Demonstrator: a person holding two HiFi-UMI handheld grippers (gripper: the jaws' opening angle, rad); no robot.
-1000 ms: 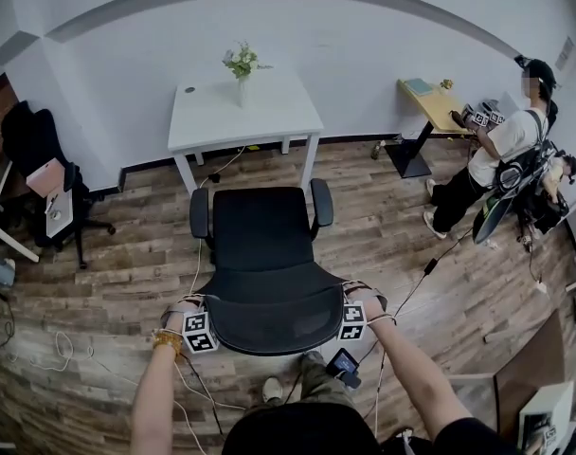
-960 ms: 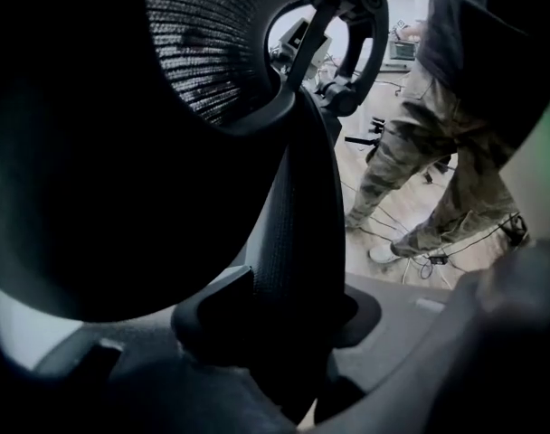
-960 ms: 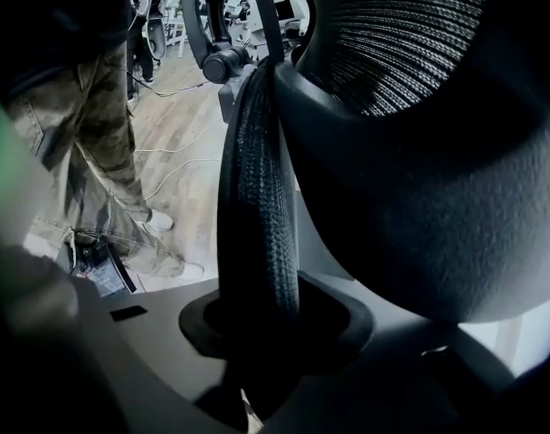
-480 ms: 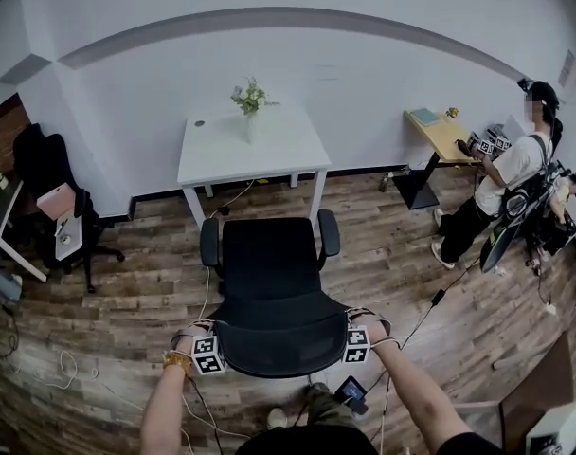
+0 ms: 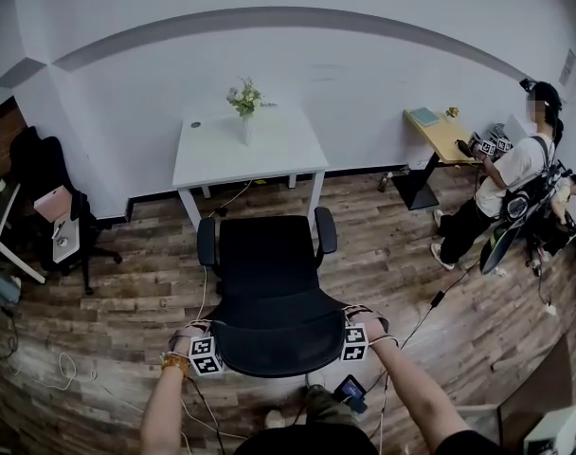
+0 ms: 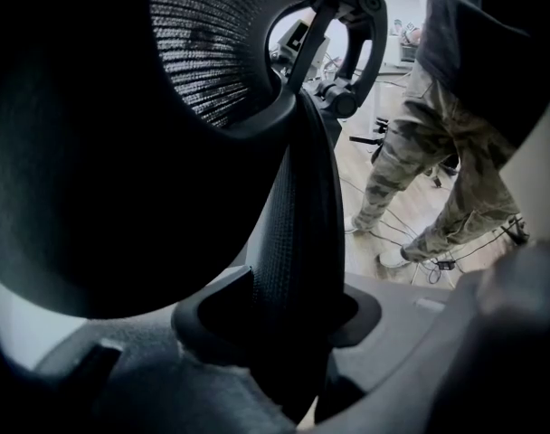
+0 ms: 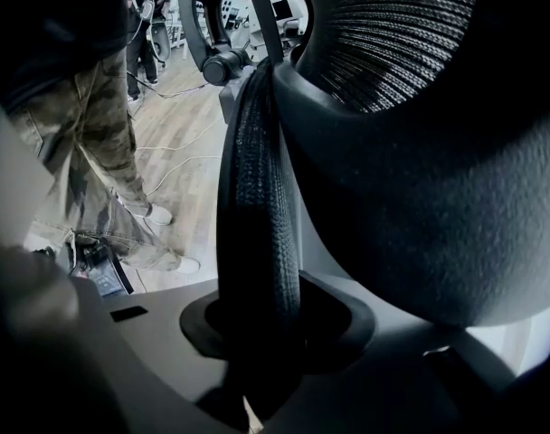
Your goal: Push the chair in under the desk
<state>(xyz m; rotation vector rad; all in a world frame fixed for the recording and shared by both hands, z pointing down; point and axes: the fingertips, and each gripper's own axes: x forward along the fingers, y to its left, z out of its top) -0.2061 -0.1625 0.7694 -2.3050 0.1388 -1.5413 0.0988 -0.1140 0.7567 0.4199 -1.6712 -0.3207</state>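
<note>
Left gripper [image 5: 215, 341] and right gripper [image 5: 342, 331] each clamp the backrest rim [image 6: 293, 242] at 9 and 3 o'clock, chair [image 5: 269, 282] just short of the desk [image 5: 255, 154] at 12; an uneven push risks armrests [image 5: 326, 232] catching desk legs [image 5: 315, 195].

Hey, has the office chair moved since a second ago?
Yes, the office chair has rolled slightly closer to the white desk and its front legs.

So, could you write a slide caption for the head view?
Left gripper and right gripper clamp the backrest of the black office chair, which faces a white desk with a flower vase.
</note>
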